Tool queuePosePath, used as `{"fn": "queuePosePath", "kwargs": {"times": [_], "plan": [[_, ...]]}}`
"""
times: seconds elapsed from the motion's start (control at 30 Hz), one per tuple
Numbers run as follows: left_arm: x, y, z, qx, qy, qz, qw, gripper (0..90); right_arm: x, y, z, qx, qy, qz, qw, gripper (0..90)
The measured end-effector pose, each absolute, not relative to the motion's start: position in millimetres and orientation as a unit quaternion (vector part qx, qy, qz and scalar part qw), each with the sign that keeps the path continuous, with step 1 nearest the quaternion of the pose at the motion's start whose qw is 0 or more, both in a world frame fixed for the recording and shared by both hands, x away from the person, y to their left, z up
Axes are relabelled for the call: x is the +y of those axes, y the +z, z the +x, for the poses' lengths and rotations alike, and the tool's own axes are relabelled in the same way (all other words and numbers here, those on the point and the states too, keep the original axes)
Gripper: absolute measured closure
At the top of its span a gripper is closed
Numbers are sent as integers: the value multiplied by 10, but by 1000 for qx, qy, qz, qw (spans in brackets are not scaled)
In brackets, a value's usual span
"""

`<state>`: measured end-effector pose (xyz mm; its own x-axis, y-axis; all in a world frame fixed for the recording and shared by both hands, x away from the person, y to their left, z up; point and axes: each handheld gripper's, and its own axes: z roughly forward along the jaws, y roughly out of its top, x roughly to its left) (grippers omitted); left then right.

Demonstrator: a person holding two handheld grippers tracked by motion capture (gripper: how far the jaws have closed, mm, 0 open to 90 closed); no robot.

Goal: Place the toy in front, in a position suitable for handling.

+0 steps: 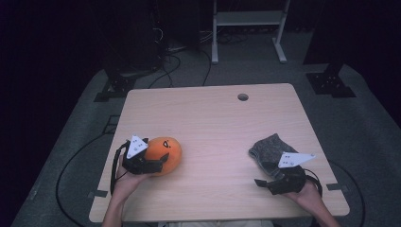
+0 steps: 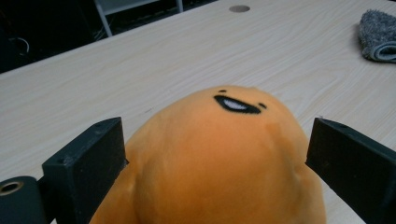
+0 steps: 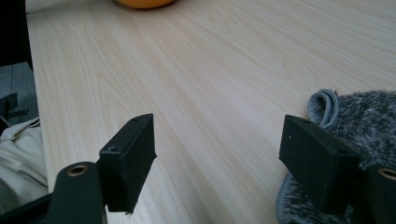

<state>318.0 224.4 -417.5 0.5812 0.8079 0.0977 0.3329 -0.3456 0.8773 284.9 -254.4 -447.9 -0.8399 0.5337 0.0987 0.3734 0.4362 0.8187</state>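
Orange plush toy (image 2: 219, 163): soft, light, compressible; grip across its midsection. Left gripper (image 2: 215, 154) jaws straddle it, apart. Right gripper (image 3: 229, 158) jaws apart beside the grey cloth (image 3: 359, 121).

— What carries everything here?

— A pale, wood-grained rectangular bench (image 1: 217, 123) with rounded corners and a small round hole (image 1: 243, 97) near its far edge, right of centre.

— And what lies on it?

— Toward the near left, a round orange plush toy with a black stitched mouth (image 1: 165, 153). Toward the near right, well apart from it, a folded grey fuzzy cloth (image 1: 269, 149) lies flat, its rolled hem edge visible in the right gripper view (image 3: 327, 105).

— Anything between them?

— Bare wood.
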Motion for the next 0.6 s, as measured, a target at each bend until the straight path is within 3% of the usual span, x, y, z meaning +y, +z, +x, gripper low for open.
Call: {"fn": "queuePosePath", "kwargs": {"times": [0.2,0.43,0.6], "plan": [[2217,-4276,3213,373,264,789,410,80,-2537,-4480,2847,845,456,268,86,263],[2150,-4368,3161,357,289,788,410,222,-2546,-4467,2841,845,455,267,95,263],[2188,-4383,3173,375,266,783,419,290,-2564,-4454,2831,842,458,267,98,263]]}}
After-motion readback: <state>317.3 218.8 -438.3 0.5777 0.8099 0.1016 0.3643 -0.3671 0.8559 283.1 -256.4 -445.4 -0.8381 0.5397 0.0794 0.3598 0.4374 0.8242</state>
